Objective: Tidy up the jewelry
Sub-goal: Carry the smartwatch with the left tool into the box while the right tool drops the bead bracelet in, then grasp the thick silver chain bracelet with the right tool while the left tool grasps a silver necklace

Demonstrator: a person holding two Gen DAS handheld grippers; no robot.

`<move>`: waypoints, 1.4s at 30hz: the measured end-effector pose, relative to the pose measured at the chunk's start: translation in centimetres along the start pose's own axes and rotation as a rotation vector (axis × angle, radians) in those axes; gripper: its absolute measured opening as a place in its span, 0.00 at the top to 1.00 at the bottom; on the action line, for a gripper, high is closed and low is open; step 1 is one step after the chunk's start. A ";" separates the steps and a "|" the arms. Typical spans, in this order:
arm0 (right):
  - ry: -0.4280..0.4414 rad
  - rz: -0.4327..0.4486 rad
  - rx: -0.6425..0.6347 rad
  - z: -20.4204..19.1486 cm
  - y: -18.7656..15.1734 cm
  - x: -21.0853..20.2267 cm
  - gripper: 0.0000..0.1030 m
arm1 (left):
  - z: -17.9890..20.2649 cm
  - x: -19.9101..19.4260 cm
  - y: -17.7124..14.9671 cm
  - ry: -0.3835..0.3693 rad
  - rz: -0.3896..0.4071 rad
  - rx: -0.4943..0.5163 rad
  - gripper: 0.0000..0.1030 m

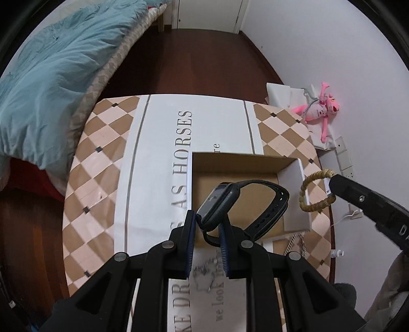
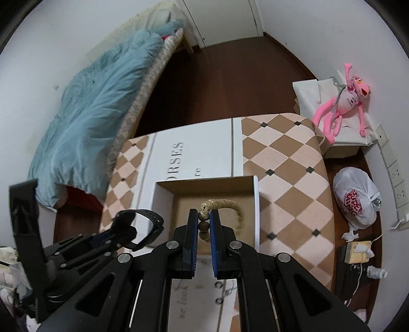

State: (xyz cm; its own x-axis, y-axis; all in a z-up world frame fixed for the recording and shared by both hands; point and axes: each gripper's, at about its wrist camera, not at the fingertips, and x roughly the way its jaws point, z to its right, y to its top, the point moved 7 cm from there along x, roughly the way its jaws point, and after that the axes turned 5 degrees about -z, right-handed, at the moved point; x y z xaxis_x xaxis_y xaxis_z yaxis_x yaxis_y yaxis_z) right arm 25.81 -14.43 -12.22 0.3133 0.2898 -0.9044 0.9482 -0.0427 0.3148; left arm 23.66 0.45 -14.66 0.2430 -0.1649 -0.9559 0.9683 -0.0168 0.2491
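Jaws clenched — left gripper (image 1: 208,224) on the watch (image 1: 219,204), right gripper (image 2: 204,222) on the bracelet (image 2: 225,204) — above the box (image 1: 294,194).

A table (image 1: 102,158) covered by a tan-and-cream diamond-check cloth with a white printed centre panel fills the middle of both views. Dark red-brown wooden floor (image 1: 204,63) runs behind it to a white door (image 1: 207,15) at top centre. Upper left, a bed with a pale blue quilt (image 1: 51,76). At right, a white wall (image 1: 332,51) carrying sockets (image 2: 396,176), and a pink plush toy (image 2: 342,107).
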 end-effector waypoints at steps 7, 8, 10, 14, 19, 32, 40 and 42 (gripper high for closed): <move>0.004 -0.081 -0.019 1.1 1.7 3.7 0.91 | 0.5 2.7 2.3 -0.017 -0.074 -0.022 0.84; 0.023 -0.100 -0.021 1.0 1.8 4.2 0.91 | 0.5 3.0 2.6 -0.023 -0.085 -0.030 0.84; 0.067 -0.149 -0.001 1.3 1.9 5.2 0.90 | 0.4 3.1 3.2 -0.038 -0.096 -0.054 0.80; 0.101 -0.165 0.017 1.6 1.9 5.4 0.88 | -0.1 2.0 4.5 -0.032 -0.044 -0.078 0.15; 0.048 -0.145 0.027 2.8 1.4 4.9 0.44 | -1.4 1.4 4.7 0.048 -0.012 -0.075 0.12; -0.323 -0.132 -0.043 5.3 -4.0 6.2 0.08 | -2.4 2.4 0.7 0.244 0.074 0.006 0.05; -0.343 -0.091 -0.026 5.2 -4.9 5.0 0.08 | -1.8 0.7 -0.6 0.250 0.121 0.001 0.05; -0.347 -0.067 -0.022 5.0 -5.0 4.0 0.08 | -1.8 -0.2 -0.9 0.255 0.140 -0.007 0.05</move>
State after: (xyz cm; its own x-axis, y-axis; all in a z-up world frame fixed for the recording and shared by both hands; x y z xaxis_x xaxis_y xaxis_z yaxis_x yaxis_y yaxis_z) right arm 22.55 -17.84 -18.87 0.2532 -0.0513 -0.9660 0.9671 -0.0130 0.2542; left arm 22.80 2.25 -14.97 0.3797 0.0883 -0.9209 0.9247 -0.0047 0.3808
